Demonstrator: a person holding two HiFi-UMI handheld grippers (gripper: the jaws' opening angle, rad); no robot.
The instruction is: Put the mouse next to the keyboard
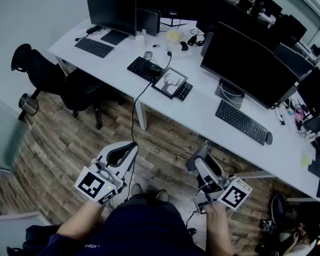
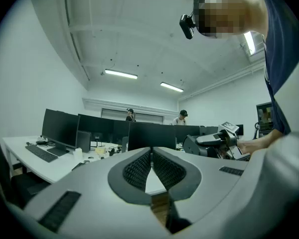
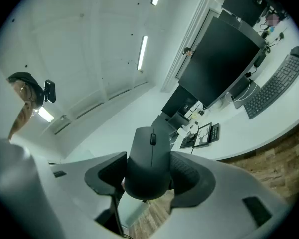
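Keyboard, probably the nearest one, lies ahead and slightly right of my right gripper, whose wide-set jaws clamp the mouse nose-forward, well short of it.

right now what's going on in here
A person stands back from the white desk with a gripper in each hand. The right gripper is clamped on a dark mouse. The left gripper is shut and empty. The mouse is not yet near the keyboard by the big monitor.
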